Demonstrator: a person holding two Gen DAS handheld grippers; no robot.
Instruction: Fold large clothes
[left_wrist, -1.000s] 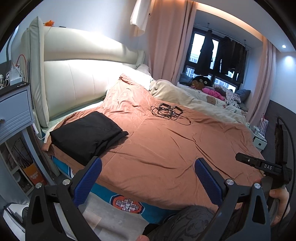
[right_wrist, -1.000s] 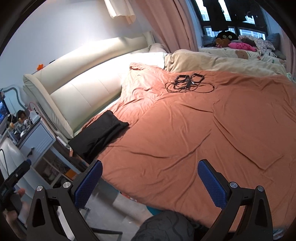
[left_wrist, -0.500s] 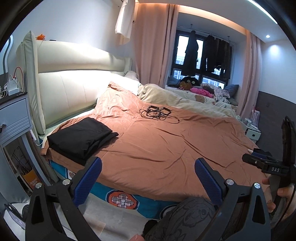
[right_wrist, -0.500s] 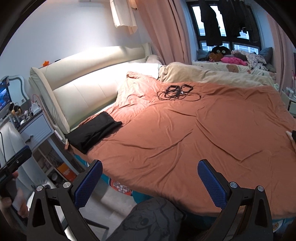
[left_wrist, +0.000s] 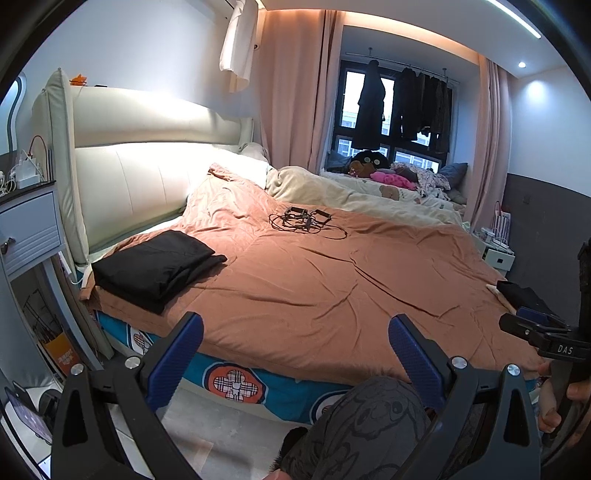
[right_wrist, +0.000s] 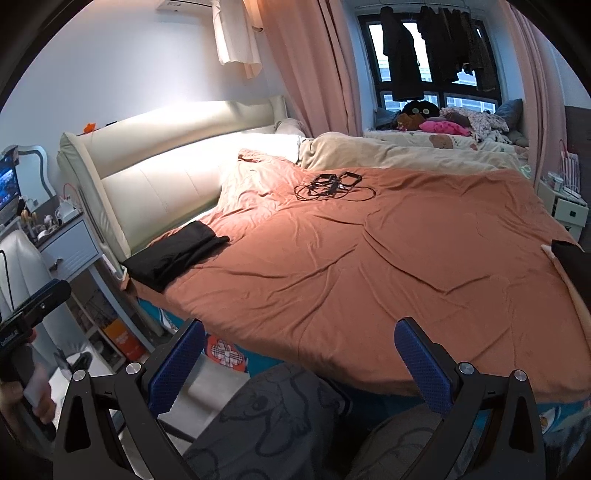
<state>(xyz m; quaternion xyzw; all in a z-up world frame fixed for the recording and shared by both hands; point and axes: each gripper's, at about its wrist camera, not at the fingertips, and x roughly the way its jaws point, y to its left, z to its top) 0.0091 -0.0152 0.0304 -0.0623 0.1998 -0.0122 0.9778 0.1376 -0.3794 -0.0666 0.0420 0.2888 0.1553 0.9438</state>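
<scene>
A wide bed (left_wrist: 122, 173) is carrying a rust-orange cover (left_wrist: 332, 280) that is lying spread across it, wrinkled. A folded black garment (left_wrist: 151, 266) is sitting on the cover's near-left corner, beside the headboard. Another dark garment (right_wrist: 576, 266) is lying at the bed's right edge. A tangle of black cables (left_wrist: 304, 219) is resting mid-bed, well apart from both. The left gripper (left_wrist: 295, 354) and right gripper (right_wrist: 299, 358) are hanging spread wide before the bed, each holding nothing.

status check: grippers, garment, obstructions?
Left gripper open, empty. Right gripper open, empty. Folded black garment on bed corner near headboard. Cable tangle mid-bed.
</scene>
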